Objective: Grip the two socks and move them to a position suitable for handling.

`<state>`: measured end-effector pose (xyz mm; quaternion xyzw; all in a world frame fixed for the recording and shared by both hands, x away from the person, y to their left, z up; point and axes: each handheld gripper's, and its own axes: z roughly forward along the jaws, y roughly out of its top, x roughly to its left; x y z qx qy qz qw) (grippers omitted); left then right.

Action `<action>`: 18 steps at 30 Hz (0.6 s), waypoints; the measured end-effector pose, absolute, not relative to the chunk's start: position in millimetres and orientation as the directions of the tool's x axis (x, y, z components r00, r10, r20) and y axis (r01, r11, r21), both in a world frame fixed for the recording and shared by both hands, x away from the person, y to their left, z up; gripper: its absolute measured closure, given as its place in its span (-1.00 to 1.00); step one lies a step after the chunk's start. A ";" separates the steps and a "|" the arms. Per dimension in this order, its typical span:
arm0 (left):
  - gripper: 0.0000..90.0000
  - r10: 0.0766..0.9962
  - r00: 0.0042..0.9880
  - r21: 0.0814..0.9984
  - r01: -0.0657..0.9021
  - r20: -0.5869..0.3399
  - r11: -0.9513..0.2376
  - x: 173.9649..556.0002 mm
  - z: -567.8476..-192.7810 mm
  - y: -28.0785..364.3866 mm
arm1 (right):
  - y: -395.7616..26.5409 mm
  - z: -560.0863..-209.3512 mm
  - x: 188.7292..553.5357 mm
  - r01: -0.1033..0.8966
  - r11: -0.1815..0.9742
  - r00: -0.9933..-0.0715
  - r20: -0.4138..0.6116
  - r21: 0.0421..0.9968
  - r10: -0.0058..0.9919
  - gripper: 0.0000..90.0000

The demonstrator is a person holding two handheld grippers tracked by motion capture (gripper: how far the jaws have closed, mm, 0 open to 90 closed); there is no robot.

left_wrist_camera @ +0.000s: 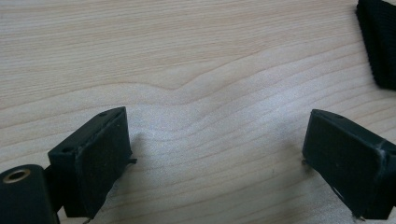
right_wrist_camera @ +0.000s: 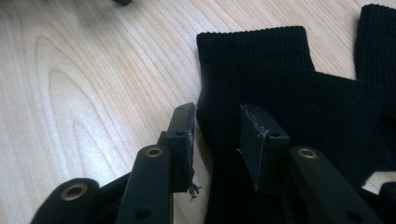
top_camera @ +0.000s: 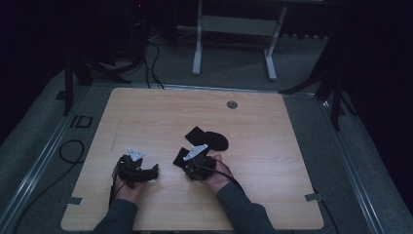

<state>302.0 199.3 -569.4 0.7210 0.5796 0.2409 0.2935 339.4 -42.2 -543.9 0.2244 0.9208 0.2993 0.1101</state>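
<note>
Right gripper [right_wrist_camera: 217,135] low over black sock [right_wrist_camera: 280,93], jaws part open astride its near-left edge, pads not yet pressing: likely lining up to pinch fabric. Sock lies flat mid-table [top_camera: 146,117]. Left gripper [left_wrist_camera: 215,158] wide open, empty, resting on bare wood left of sock.

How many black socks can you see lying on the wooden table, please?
2. One sock lies by the right gripper, its edge between the open fingers; the other sock lies just beyond, overlapping it. More could be hidden underneath.
</note>
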 end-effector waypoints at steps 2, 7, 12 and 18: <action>-0.82 0.978 0.210 0.704 0.693 0.005 -0.153 302.0 -569.5 199.1 | -40.6 -543.5 340.0 0.356 0.724 -0.868 -0.077 0.591 0.490 0.59; -0.82 0.978 0.209 0.705 0.693 0.005 -0.152 302.1 -569.6 199.0 | -42.6 -540.3 344.4 0.382 0.704 -0.861 -0.048 0.598 0.507 0.87; -0.82 0.978 0.209 0.705 0.693 0.004 -0.151 302.1 -569.6 199.0 | -48.4 -533.8 342.5 0.384 0.682 -0.861 -0.026 0.623 0.508 0.90; -0.82 0.978 0.210 0.704 0.694 0.005 -0.153 302.0 -569.5 199.1 | -57.5 -515.5 336.5 0.374 0.649 -0.860 -0.014 0.662 0.510 0.91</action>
